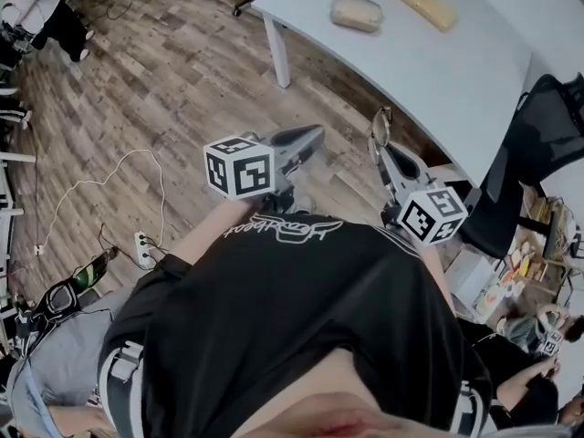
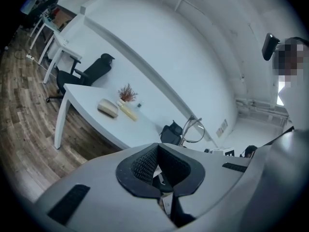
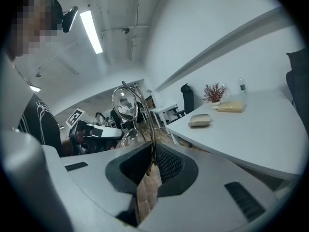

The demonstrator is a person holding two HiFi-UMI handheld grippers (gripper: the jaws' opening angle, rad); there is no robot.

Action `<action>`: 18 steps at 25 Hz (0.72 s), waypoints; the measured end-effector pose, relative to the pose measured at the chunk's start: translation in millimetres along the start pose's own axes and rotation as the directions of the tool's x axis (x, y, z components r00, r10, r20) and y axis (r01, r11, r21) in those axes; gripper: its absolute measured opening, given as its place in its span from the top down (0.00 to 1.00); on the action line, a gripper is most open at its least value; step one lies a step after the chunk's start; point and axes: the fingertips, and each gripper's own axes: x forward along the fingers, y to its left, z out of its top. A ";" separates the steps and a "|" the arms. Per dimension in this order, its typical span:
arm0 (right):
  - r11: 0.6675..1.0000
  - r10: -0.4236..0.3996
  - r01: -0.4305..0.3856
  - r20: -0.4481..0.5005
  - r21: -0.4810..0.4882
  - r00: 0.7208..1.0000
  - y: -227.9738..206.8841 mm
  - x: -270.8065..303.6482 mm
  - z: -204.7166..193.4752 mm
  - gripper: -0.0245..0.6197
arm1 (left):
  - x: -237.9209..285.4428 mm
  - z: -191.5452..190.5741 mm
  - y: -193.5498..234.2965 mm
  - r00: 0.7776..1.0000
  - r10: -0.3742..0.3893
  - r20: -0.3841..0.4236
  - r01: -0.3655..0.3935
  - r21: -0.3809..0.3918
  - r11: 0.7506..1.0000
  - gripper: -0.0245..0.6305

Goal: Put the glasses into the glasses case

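The left gripper (image 1: 312,136) is clenched on nothing, its jaws pressed together in its own view (image 2: 161,170), and it points over the wooden floor (image 1: 137,80) toward the bench (image 1: 456,76). Just beside it, the right gripper (image 1: 380,150) is grasping the glasses (image 1: 380,126). The right gripper view (image 3: 151,164) shows the jaws nipped on the thin frame, with the glasses (image 3: 127,106) standing on end so that one lens is above the other and their long axis rises out of the jaws.

The glasses case (image 1: 356,13) lies on the bench ahead, well apart from both grippers and slightly left of the right gripper's line. Its long axis runs across the view, and it looks closed. The right gripper seems the nearer by a little, but opening the case would probably fall to the free left gripper.

Between the grippers and the case there is only bare floor, the bench edge and a white bench leg (image 1: 276,48). Right of the case lies a pale yellow packet (image 1: 426,5), near it but not touching. Farther right, a black office chair (image 1: 538,126) stands at the bench corner, clear of the direct line
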 end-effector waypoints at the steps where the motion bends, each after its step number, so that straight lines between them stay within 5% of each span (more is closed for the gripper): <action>1: 1.000 0.001 -0.001 0.004 0.000 1.000 -2.8 9.0 4.4 0.92 | 2.2 7.9 7.7 1.000 -0.001 0.001 0.001 0.002 1.000 0.96; 18: 1.000 -0.023 0.023 0.060 -0.001 0.998 -46.0 73.7 38.5 0.92 | 37.3 65.1 62.8 1.000 -0.009 -0.012 0.009 0.051 0.999 0.96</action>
